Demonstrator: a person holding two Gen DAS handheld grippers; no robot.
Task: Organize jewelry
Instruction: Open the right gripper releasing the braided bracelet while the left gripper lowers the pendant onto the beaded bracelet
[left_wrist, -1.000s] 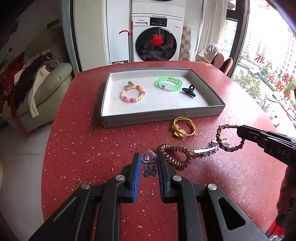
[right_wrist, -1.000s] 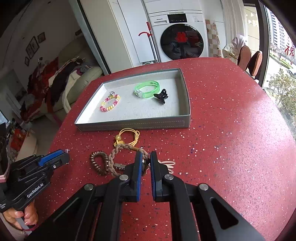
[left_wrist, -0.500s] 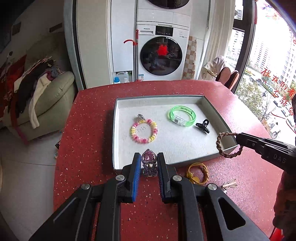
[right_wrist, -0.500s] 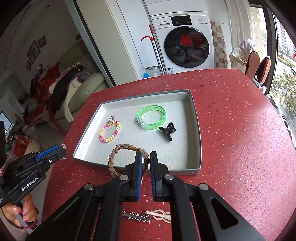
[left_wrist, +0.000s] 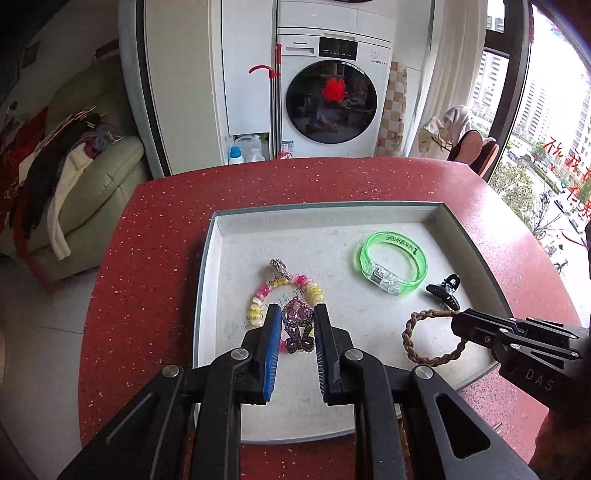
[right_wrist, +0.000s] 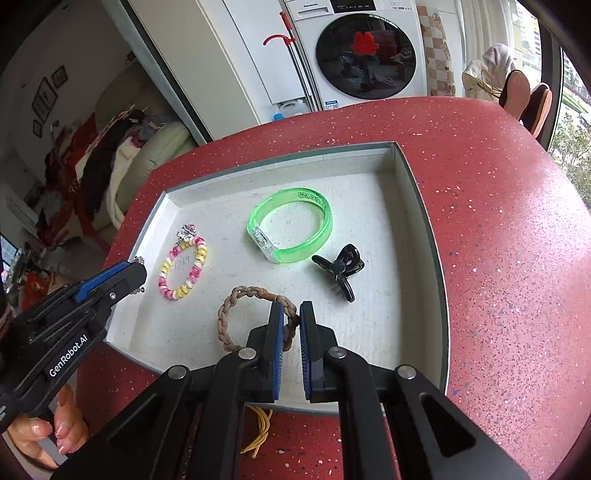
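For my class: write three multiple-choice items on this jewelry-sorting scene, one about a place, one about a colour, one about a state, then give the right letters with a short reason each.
1. Where does the black hair claw lie?
A. inside the grey tray
B. on the red table beside the tray
C. in a gripper

2. What colour is the translucent bangle?
A. blue
B. green
C. orange

3. What is the right gripper doing?
A. open and empty
B. shut on the beaded bracelet
C. shut on the braided brown bracelet

Answers:
1 A, the claw rests on the tray floor near the bangle.
2 B, it is bright green.
3 C, the braid is pinched between its fingers above the tray.
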